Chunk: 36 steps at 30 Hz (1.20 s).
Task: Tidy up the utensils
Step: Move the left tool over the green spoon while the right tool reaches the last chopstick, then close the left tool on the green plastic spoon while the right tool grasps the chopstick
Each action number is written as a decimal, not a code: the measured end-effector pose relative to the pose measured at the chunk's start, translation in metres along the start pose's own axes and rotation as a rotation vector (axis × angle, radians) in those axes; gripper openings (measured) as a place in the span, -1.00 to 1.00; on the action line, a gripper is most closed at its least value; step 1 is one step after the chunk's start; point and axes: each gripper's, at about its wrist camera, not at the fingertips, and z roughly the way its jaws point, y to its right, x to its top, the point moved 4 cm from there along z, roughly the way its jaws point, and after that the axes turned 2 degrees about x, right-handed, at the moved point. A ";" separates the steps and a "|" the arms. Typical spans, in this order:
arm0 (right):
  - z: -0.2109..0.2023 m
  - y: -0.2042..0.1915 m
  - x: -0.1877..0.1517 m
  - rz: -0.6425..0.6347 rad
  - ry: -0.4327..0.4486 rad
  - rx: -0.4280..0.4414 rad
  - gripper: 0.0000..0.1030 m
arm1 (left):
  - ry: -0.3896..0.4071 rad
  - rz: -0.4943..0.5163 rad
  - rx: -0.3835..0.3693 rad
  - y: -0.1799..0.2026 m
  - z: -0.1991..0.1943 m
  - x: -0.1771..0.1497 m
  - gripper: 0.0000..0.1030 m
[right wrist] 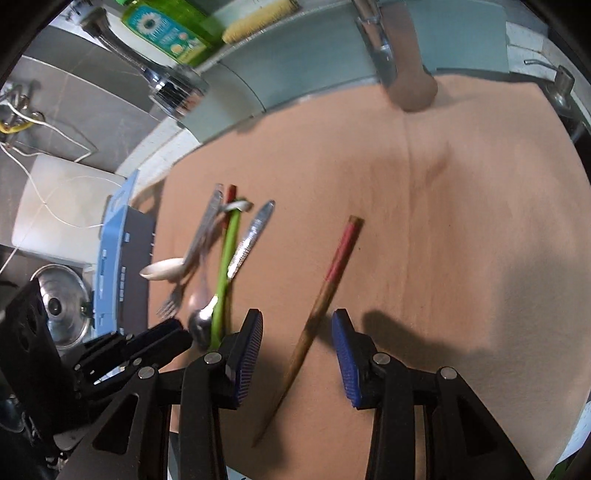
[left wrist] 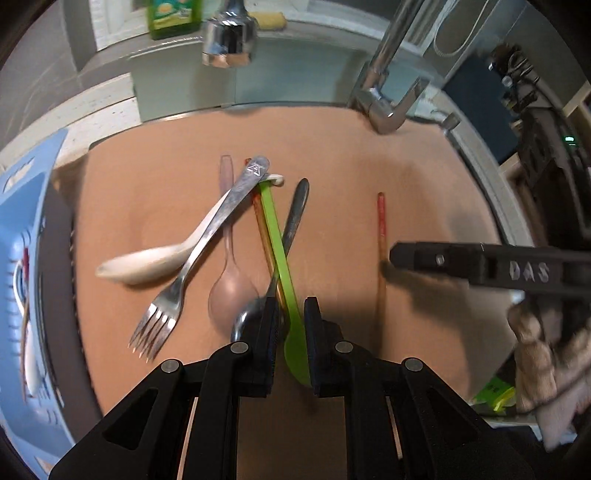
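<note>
A pile of utensils lies on the tan mat (left wrist: 369, 155): a white spoon (left wrist: 144, 264), a steel fork (left wrist: 192, 258), a clear pink spoon (left wrist: 231, 284), a steel spoon (left wrist: 291, 221) and a green plastic utensil (left wrist: 286, 269). My left gripper (left wrist: 291, 332) is open, its fingers either side of the green utensil's wide end. A lone red-and-wood chopstick (right wrist: 321, 299) lies apart on the mat (right wrist: 461, 221). My right gripper (right wrist: 297, 354) is open, astride the chopstick's lower half. It also shows from the side in the left wrist view (left wrist: 393, 254).
A blue slotted basket (left wrist: 22, 258) holding some utensils stands at the mat's left edge. A chrome faucet (left wrist: 388, 92) and a spray head (left wrist: 229, 37) hang over the far side. A green soap bottle (right wrist: 166, 29), a sponge and a pot lid (right wrist: 61, 310) stand around.
</note>
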 end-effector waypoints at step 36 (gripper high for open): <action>0.018 0.019 -0.002 0.072 -0.011 -0.069 -0.82 | -0.040 0.044 -0.011 -0.002 0.019 0.006 -0.86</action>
